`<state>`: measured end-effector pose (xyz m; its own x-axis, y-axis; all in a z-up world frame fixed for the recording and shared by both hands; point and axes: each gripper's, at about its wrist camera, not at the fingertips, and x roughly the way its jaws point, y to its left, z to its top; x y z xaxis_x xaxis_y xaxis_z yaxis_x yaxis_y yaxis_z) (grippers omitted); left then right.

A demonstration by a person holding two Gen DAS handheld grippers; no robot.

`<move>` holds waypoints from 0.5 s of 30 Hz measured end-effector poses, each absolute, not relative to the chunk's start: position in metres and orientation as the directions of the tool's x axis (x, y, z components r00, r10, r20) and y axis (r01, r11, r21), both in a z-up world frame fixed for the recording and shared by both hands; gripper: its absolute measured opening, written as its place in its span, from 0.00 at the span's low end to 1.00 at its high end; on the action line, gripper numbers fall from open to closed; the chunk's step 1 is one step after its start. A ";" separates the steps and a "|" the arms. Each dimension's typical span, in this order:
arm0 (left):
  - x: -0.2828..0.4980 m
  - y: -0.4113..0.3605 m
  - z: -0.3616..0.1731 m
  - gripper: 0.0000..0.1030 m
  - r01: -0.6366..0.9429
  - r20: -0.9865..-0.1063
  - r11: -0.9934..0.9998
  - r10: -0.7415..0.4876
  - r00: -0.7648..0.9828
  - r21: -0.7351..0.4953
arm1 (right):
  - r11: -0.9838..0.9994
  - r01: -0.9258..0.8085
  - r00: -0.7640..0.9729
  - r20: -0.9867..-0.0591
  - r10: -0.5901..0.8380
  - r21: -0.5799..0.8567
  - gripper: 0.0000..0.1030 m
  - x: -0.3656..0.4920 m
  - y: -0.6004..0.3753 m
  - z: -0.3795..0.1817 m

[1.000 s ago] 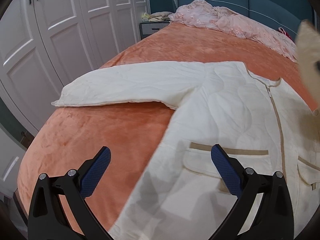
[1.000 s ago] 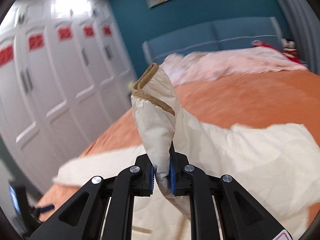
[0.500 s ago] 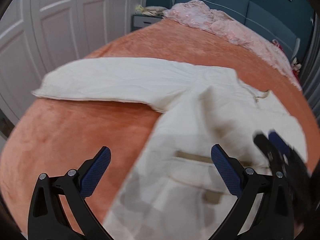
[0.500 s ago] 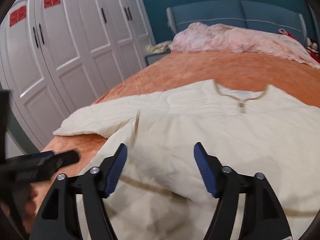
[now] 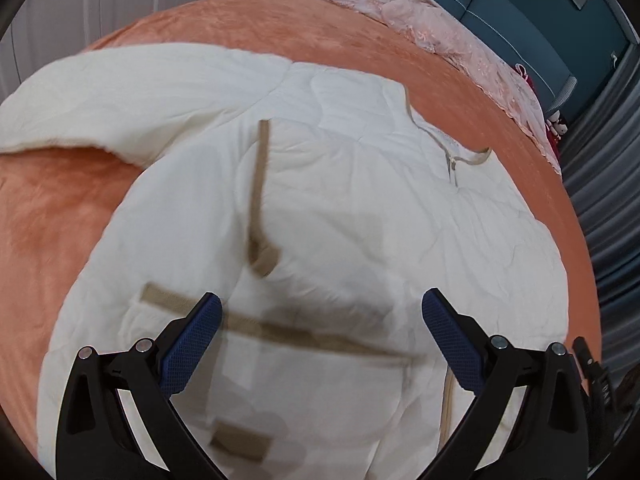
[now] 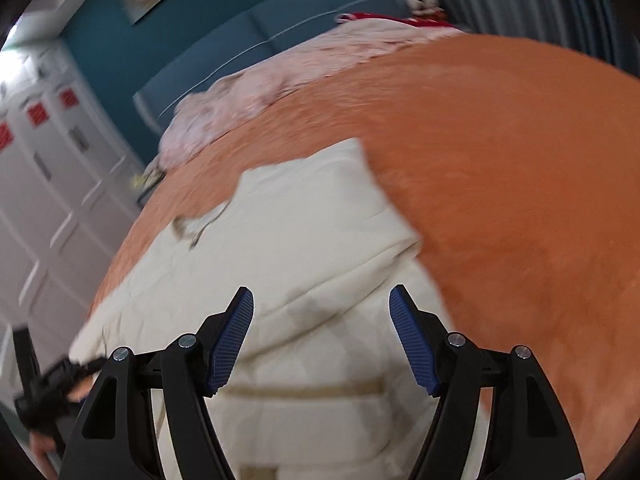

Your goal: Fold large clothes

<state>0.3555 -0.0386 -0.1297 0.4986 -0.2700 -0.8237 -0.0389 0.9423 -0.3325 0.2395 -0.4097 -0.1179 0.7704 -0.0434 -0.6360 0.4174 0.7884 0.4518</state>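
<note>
1. While it lies spread across the bed, the cream jacket [image 5: 360, 208] shows a soft quilted surface with curved stitch lines and tan trim bands on its pockets, collar and zip line.
2. One sleeve [image 5: 132, 96] stretches flat to the left in the left wrist view; the other sleeve [image 5: 320, 184] is folded over the chest, its tan cuff [image 5: 264, 258] pointing toward the camera.
3. Under the jacket, the orange blanket [image 5: 60, 208] looks plush and velvety and covers the whole bed.
4. A crumpled pink cover [image 5: 420, 12] with a lacy texture is heaped along the far edge, against the padded blue headboard [image 5: 520, 12].
5. White panelled wardrobe doors [image 6: 40, 184] stand beside the bed in the right wrist view.
6. The left gripper [image 5: 320, 340] hovers above the pocket area with its blue ribbed fingers [image 5: 192, 344] spread wide, holding nothing.
7. The right gripper [image 6: 322, 336] hangs over the jacket's folded side, its blue fingers [image 6: 232, 340] likewise well apart and empty; whether either touches the cloth I cannot tell.
8. In the right wrist view the jacket [image 6: 300, 240] is blurred, its edge meeting the blanket [image 6: 520, 200] on the right.
</note>
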 end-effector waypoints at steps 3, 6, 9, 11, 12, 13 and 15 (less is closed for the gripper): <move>0.363 -0.045 -0.129 0.84 -0.038 -0.819 0.952 -0.239 0.521 -0.302 | 0.737 0.459 0.759 -0.650 -0.036 0.495 0.54 0.255 -0.426 -0.130; 0.372 -0.050 -0.129 0.64 -0.028 -0.826 0.964 -0.210 0.522 -0.263 | 0.693 0.479 0.746 -0.666 0.001 0.538 0.27 0.271 -0.435 -0.143; 0.380 -0.052 -0.123 0.37 -0.011 -0.817 0.974 -0.184 0.547 -0.226 | 0.721 0.457 0.766 -0.643 -0.020 0.522 0.08 0.281 -0.434 -0.135; 0.386 -0.051 -0.116 0.19 0.000 -0.802 0.976 -0.177 0.571 -0.216 | 0.756 0.412 0.815 -0.576 -0.056 0.509 0.07 0.281 -0.426 -0.115; 0.388 -0.047 -0.109 0.18 0.008 -0.785 0.974 -0.188 0.591 -0.228 | 0.769 0.391 0.835 -0.546 -0.066 0.506 0.07 0.280 -0.422 -0.106; 0.389 -0.044 -0.105 0.17 0.011 -0.770 0.972 -0.193 0.608 -0.235 | 0.787 0.375 0.850 -0.521 -0.081 0.490 0.07 0.279 -0.417 -0.097; 0.390 -0.040 -0.099 0.16 0.008 -0.752 0.978 -0.168 0.637 -0.211 | 0.820 0.370 0.847 -0.522 -0.105 0.436 0.07 0.283 -0.410 -0.094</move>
<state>0.3899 -0.0402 -0.0990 0.6373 -0.1675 -0.7522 0.0082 0.9775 -0.2107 0.2830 -0.4099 -0.0936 0.8467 -0.1050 -0.5216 0.3704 0.8202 0.4360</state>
